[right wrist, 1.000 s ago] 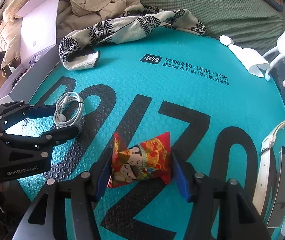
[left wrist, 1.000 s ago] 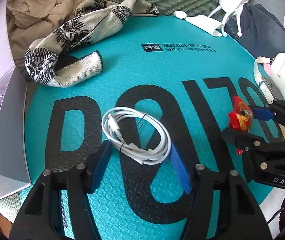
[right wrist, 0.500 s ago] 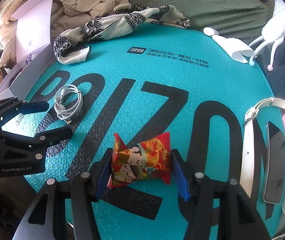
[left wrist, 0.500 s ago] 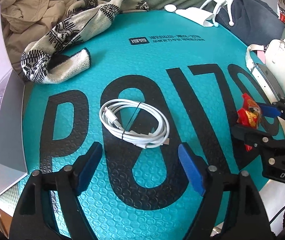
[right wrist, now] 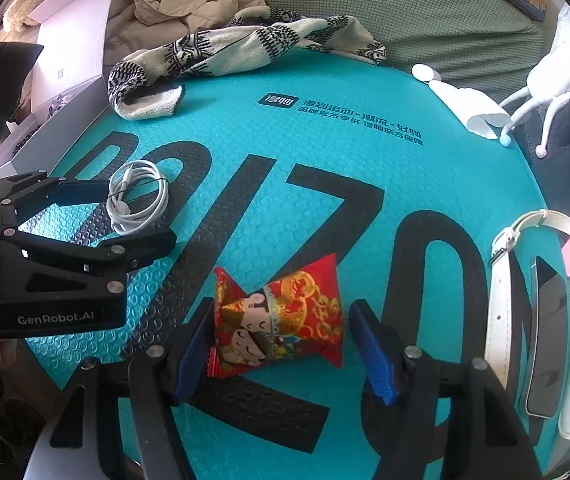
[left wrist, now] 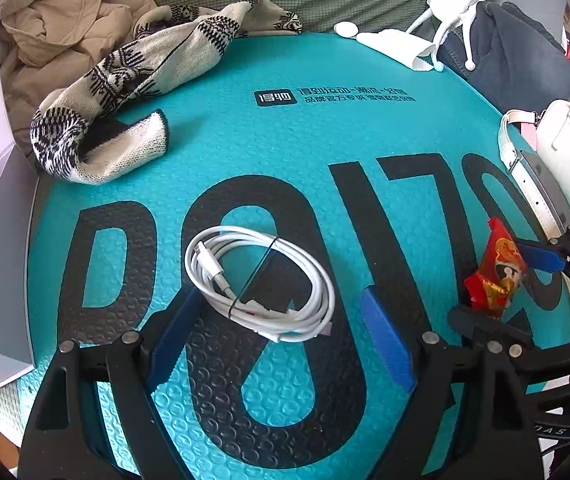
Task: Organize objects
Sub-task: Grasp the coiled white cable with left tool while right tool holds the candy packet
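A coiled white charging cable lies on the teal bubble mailer. My left gripper is open, its blue pads either side of the cable's near end, not gripping it. The cable also shows in the right wrist view. A red snack packet lies between the pads of my right gripper. The jaws stand open; the left pad touches the packet and a small gap shows at the right pad. The packet also shows in the left wrist view.
A patterned knit scarf lies at the mailer's far left, beige clothes behind it. An open white box stands at the left. A white handbag with strap and a phone lie at the right. A white pouch lies at the far edge.
My left gripper opened and drew back from the cable, then moved in around it again. My right gripper has opened off the red packet, which rests on the mailer.
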Motion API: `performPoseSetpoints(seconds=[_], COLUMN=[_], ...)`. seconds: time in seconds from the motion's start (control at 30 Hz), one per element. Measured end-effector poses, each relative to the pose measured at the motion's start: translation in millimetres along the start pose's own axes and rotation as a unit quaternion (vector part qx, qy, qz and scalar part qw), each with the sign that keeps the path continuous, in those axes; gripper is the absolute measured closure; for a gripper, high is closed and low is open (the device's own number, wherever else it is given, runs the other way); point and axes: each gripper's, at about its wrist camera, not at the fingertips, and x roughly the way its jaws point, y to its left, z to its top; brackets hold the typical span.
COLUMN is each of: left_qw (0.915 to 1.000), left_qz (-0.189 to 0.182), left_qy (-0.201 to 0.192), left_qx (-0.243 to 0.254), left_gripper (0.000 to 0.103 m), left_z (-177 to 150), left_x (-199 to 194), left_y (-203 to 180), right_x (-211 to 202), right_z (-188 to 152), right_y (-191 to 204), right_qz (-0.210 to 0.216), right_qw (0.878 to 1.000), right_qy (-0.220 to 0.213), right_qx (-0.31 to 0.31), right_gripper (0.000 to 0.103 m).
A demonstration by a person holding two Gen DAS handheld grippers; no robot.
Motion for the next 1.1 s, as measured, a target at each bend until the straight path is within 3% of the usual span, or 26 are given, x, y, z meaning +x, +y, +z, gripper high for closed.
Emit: performPoseSetpoints(seconds=[0.1, 0.17, 0.2, 0.3, 0.33, 0.43, 1.1], left_qw=[1.0, 0.9999, 0.9998, 0.9994, 0.9992, 0.9989, 0.9988], left_qz=[-0.003, -0.009, -0.012, -0.017, -0.024, -0.025, -0.045], left_qy=[-0.008, -0.013, -0.015, -0.018, -0.019, -0.021, -0.021], left_qx=[0.0, 0.006, 0.011, 0.025, 0.027, 0.034, 0.0], left_gripper=[0.024, 0.031, 0.039, 0.049, 0.057, 0.057, 0.057], left_z=[-0.6, -1.5, -1.6, -1.9, -1.6, -1.9, -18.5], left_x=[0.2, -1.4, -2.3, -3.3, -3.7, -4.7, -30.1], left_y=[-0.5, -2.7, -4.7, -10.7, -11.6, -15.3, 8.3], right_x=[0.5, 0.7, 0.8, 0.9, 0.3, -1.3, -7.1], right_z=[-0.9, -1.9, -2.5, -2.2, -2.0, -1.9, -3.1], right_y=[-2.1, -2.8, -3.1, -3.3, -3.3, -5.7, -15.9], right_qz=[0.0, 0.001, 0.002, 0.003, 0.005, 0.007, 0.012], right_qw=[1.0, 1.0, 1.0, 1.0, 1.0, 1.0, 0.999], right_qy=[-0.002, -0.008, -0.01, -0.013, -0.015, -0.019, -0.018], right_qx=[0.005, 0.009, 0.01, 0.011, 0.01, 0.016, 0.034], right_gripper=[0.03, 0.03, 0.03, 0.031, 0.036, 0.046, 0.047])
